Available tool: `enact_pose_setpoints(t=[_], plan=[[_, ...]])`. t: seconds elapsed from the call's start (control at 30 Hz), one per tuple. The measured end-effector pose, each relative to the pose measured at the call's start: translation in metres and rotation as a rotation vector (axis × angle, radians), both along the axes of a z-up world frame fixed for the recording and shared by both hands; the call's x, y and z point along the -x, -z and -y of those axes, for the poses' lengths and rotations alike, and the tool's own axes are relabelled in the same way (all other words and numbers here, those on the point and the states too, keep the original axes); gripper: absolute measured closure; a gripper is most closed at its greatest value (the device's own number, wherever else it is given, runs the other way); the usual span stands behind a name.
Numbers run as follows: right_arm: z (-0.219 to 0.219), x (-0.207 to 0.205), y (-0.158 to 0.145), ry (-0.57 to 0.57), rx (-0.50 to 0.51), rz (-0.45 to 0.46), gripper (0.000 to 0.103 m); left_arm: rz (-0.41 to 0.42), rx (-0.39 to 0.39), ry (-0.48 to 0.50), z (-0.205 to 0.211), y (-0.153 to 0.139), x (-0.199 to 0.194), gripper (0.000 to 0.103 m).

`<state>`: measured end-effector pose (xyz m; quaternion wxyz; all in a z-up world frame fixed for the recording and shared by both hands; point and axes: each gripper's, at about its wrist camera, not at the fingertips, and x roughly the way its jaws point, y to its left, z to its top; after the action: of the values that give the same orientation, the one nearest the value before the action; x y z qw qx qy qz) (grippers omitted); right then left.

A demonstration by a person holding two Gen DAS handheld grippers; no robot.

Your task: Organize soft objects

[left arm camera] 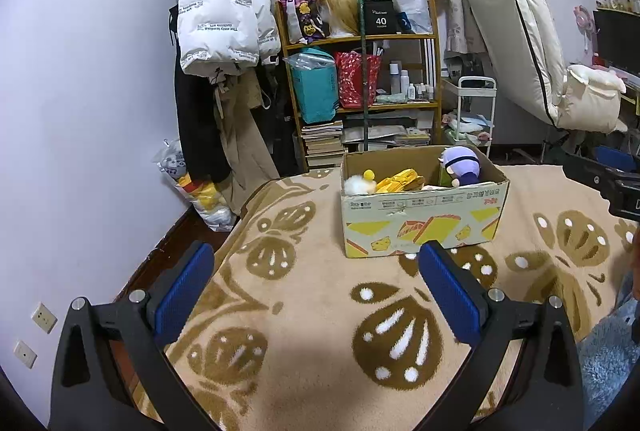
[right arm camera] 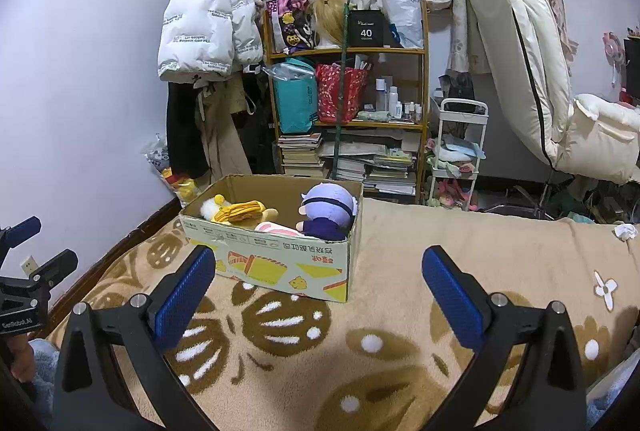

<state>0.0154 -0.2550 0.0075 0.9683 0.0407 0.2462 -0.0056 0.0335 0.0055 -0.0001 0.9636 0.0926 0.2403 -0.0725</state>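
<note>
A cardboard box (left arm camera: 424, 227) stands on the beige patterned blanket (left arm camera: 320, 311). Inside lie a purple-haired doll (left arm camera: 460, 167), a yellow plush (left arm camera: 400, 181) and a white fluffy toy (left arm camera: 358, 185). The right wrist view shows the same box (right arm camera: 280, 263), the doll (right arm camera: 328, 209), the yellow plush (right arm camera: 240, 211) and a pink toy (right arm camera: 276, 229). My left gripper (left arm camera: 316, 271) is open and empty, short of the box. My right gripper (right arm camera: 318, 275) is open and empty, near the box's front right corner. The left gripper also shows at the left edge of the right wrist view (right arm camera: 28, 271).
A wooden shelf (left arm camera: 360, 71) with bags, books and bottles stands behind the bed. A white jacket (left arm camera: 220, 11) hangs at the left. A white trolley (right arm camera: 460, 151) and a folded mattress (right arm camera: 520, 51) are at the right. A crumpled tissue (right arm camera: 625, 231) lies on the blanket.
</note>
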Motion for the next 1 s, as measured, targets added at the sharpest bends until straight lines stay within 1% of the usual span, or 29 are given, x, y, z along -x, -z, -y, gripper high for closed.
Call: enact_pose_setpoints(t=[0.23,0.73,0.9,1.0], plan=[[0.0016,0.0016,0.0048,0.015,-0.016,0.0,0.0,-0.009,0.011,0.001,-0.0018,0.0003,-0.0002,0.002],[0.0039,0.001,0.0038,0.016,-0.016,-0.001,0.0,-0.002,0.002,0.004,0.0004,0.0007,0.0012,0.002],[0.006,0.0024,0.0041,0.033,-0.014,0.005,0.0,-0.006,0.014,0.016,-0.0007,-0.0007,0.0014,0.002],[0.0092,0.0033,0.004,0.041,-0.024,0.008,0.0,0.004,0.001,0.012,-0.0007,-0.0018,0.0021,0.002]])
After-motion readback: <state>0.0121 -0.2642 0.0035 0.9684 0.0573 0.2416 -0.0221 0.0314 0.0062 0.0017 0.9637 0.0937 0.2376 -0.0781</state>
